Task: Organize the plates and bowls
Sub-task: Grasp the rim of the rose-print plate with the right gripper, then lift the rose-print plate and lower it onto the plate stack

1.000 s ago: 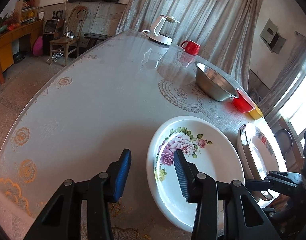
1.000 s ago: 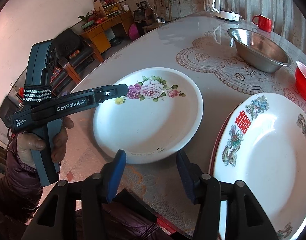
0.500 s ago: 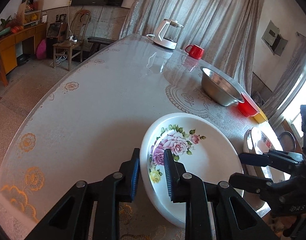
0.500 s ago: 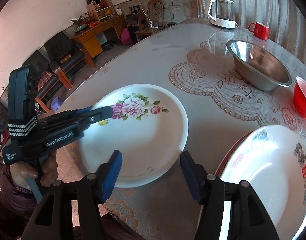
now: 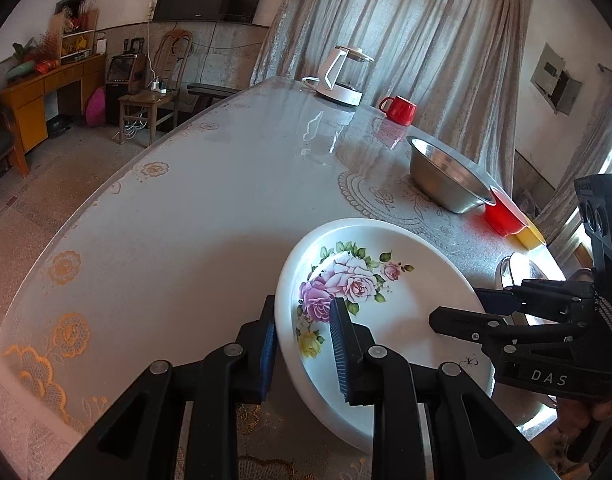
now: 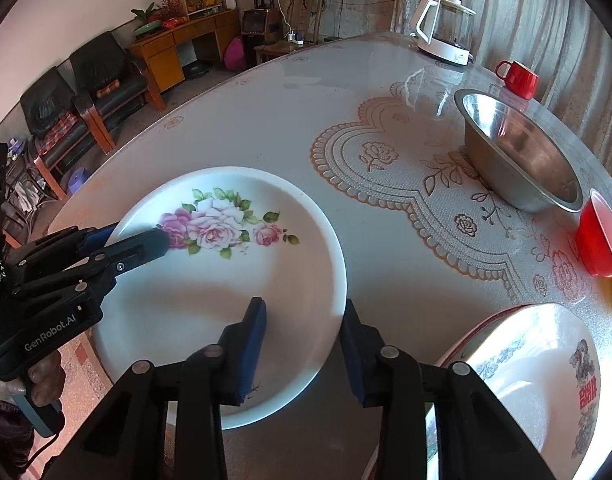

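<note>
On the desk point(image 6: 266, 128) sits the rose plate point(image 6: 234, 300) (lower left). Left tongs point(image 5: 302, 344) pinch its rim; right tongs point(image 6: 302, 344) are closing around its edge.

Black two-finger left gripper point(image 5: 302, 344) and right gripper point(image 6: 302, 350): blue ribbed pads inside the jaws, silver screws behind them, white "GenRobot.AI" and "DAS" lettering farther back, striped strap, dark sleeve point(image 6: 2, 428).
</note>
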{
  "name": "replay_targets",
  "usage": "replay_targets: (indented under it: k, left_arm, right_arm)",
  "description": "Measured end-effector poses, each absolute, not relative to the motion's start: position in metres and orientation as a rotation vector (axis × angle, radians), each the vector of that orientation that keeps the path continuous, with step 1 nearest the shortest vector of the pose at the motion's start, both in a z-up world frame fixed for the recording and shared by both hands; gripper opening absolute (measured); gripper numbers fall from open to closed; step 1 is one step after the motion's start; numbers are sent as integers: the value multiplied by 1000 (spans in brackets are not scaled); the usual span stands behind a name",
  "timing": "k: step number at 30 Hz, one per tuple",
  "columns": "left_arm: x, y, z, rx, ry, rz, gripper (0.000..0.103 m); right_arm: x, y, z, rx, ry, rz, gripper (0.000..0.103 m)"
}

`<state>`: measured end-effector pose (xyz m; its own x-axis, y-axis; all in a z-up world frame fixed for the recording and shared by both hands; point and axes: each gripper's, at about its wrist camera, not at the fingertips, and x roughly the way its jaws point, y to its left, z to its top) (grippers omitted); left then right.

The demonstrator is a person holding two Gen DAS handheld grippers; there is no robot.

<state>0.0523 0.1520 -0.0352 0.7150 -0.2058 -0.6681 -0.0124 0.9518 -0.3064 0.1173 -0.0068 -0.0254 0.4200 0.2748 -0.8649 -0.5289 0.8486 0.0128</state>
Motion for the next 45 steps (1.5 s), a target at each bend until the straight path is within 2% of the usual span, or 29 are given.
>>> replay_targets:
  k: [6,29,45]
  left_arm:
    - [48,155,-36,-380,765,-77,25]
    - [48,139,-20,-426,755,-120,25]
    - [53,99,26,-360,674,-219,25]
  right_arm:
    - [116,0,-26,-271,1003,489,44]
    - [108,-27,-5,-132,894,442,44]
    - [93,-79,27,35,807,403,44]
